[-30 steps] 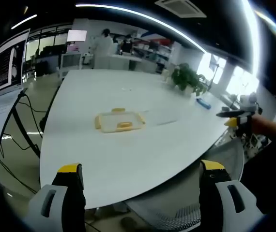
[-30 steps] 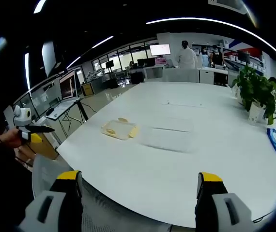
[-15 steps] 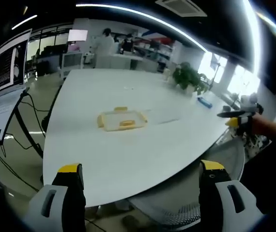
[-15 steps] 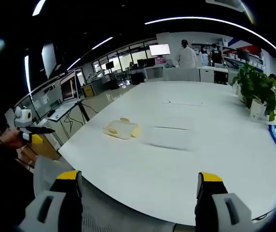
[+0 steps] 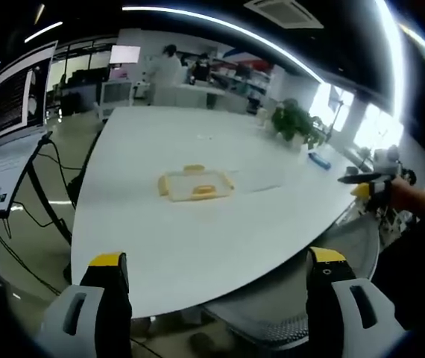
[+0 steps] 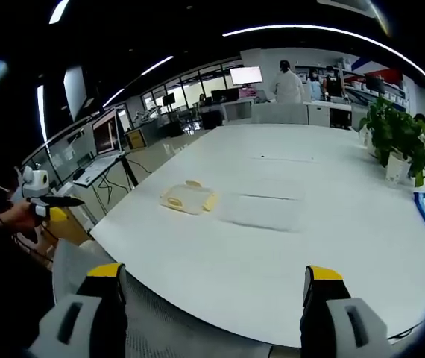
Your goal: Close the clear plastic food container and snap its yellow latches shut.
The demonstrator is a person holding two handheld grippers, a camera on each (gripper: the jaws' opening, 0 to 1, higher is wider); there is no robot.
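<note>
Two hand-held grippers, left [image 5: 211, 267] and right [image 6: 209, 276], hang wide apart and empty. Well ahead, on the smooth white tabletop [image 5: 197, 239], lie a flat rectangular yellow-latched lid [image 5: 195, 183] and a clear plastic container [image 6: 261, 210].

Bright ceiling strip lights, window glare, strong fisheye bending at edges, soft distant detail.

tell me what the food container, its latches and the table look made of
The food container looks like clear plastic: the white table shows through it. Its yellow latches read as opaque, likely plastic too, though too small to be sure. The table looks like a smooth, matte white laminate or painted board, with only soft reflections.
</note>
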